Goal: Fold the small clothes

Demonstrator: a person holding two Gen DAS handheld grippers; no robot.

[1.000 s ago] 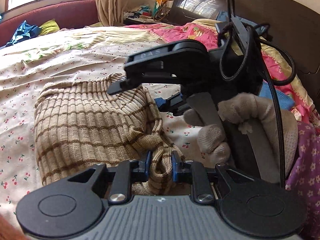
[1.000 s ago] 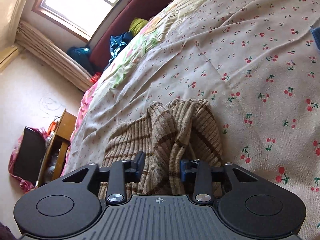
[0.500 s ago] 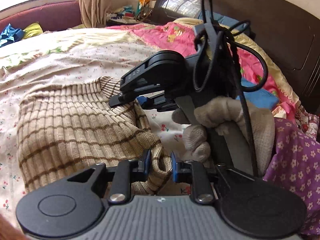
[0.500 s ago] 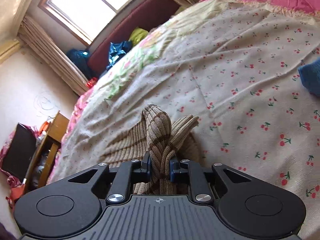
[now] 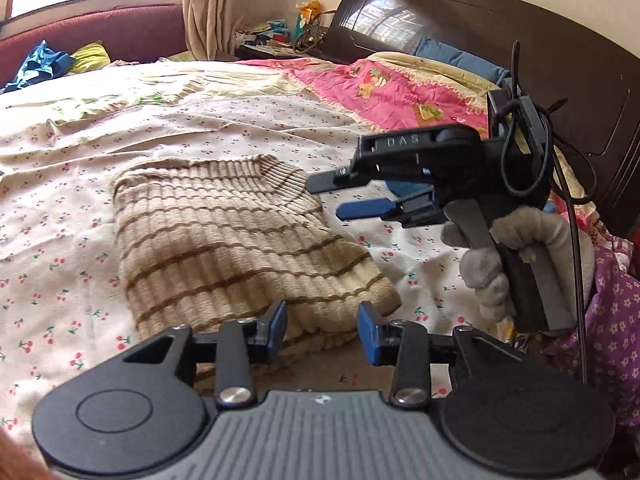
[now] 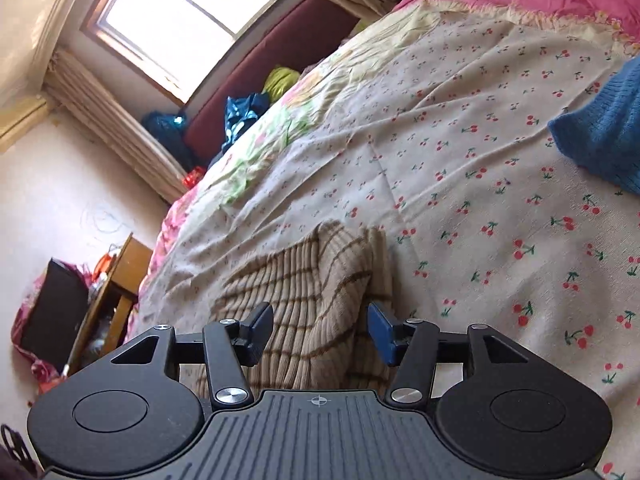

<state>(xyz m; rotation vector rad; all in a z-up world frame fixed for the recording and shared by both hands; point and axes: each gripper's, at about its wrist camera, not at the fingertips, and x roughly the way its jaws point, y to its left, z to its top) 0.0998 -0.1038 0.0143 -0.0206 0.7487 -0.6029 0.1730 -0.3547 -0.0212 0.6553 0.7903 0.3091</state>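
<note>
A beige ribbed knit garment with brown stripes lies folded flat on the cherry-print bedsheet. My left gripper is open and empty, just above the garment's near edge. My right gripper, held by a gloved hand, hovers open to the right of the garment's far corner. In the right wrist view the right gripper is open over the garment, holding nothing.
A blue knit item lies on the sheet to the right. A pink quilt and dark headboard stand behind. Clothes sit on a maroon sofa by the window. A bedside stand is off the bed's edge.
Both grippers were shut on bunched parts of the garment; both have opened and let go. The garment now lies flat and folded, and both grippers have pulled back slightly.
</note>
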